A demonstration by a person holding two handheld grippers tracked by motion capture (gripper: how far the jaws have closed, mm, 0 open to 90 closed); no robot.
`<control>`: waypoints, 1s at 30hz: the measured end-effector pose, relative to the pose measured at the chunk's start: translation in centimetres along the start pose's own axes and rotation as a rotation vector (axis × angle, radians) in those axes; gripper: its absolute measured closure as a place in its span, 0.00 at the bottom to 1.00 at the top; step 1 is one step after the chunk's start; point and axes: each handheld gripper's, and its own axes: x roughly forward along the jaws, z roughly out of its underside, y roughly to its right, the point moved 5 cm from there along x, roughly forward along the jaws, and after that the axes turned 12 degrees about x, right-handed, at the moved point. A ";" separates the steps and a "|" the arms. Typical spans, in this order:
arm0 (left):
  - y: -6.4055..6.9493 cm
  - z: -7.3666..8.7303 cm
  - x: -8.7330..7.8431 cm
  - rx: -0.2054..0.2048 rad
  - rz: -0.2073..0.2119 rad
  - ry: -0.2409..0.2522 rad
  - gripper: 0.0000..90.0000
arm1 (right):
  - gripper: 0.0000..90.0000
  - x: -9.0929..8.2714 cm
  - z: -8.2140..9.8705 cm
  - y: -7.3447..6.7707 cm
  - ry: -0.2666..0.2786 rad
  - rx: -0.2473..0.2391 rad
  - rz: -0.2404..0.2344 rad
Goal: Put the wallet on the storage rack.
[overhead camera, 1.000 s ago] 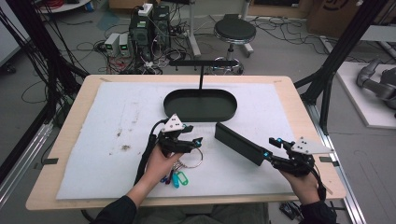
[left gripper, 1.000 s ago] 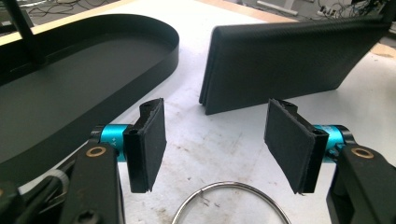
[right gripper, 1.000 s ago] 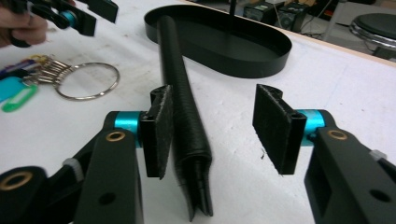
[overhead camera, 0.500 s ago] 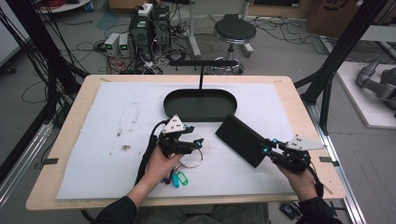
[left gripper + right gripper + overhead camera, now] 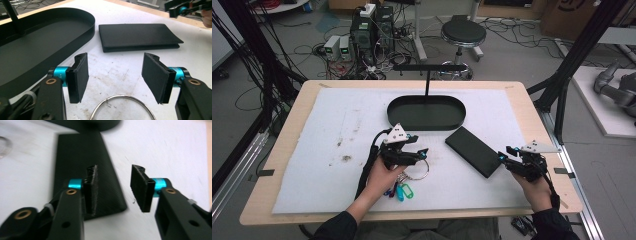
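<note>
A flat black wallet (image 5: 474, 151) lies on the white mat (image 5: 337, 125), right of centre; it also shows as the wallet (image 5: 138, 36) and the wallet (image 5: 85, 157). My right gripper (image 5: 505, 155) sits at its near right corner. Its jaws have just been opening and now stand open in the right gripper view (image 5: 115, 187), with nothing between the pads and the left jaw over the wallet's corner. My left gripper (image 5: 421, 152) is open (image 5: 116, 75) above a metal key ring (image 5: 120, 107), also seen as the key ring (image 5: 416, 170), with coloured tags (image 5: 399, 191).
A black oval tray (image 5: 392, 112) with an upright T-shaped stand (image 5: 427, 80) sits at the back centre of the mat, its rim (image 5: 92, 25) close to the wallet. The wooden table edge (image 5: 532, 115) runs along the right. The right gripper (image 5: 180, 10) shows far off.
The right gripper held the wallet tilted up off the mat, lowered it, and let go; the wallet now lies flat. The left gripper has stayed in place.
</note>
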 end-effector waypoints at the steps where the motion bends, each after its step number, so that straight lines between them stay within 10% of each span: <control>1: 0.0 0.1 0.0 0.002 -0.002 -0.003 0.42 | 0.59 0.3 0.1 0.5 -0.019 0.024 0.001; 17: 0.3 0.1 -0.4 0.027 -0.019 -0.009 0.42 | 0.69 2.4 1.4 1.8 -0.213 0.302 -0.156; 23: 0.1 0.0 -0.5 0.030 -0.026 -0.002 0.42 | 0.86 1.8 1.0 1.1 -0.189 0.197 -0.123; 30: -0.1 -0.1 -0.6 0.030 -0.034 0.004 0.42 | 0.89 -0.7 -0.8 -2.3 0.030 -0.090 -0.139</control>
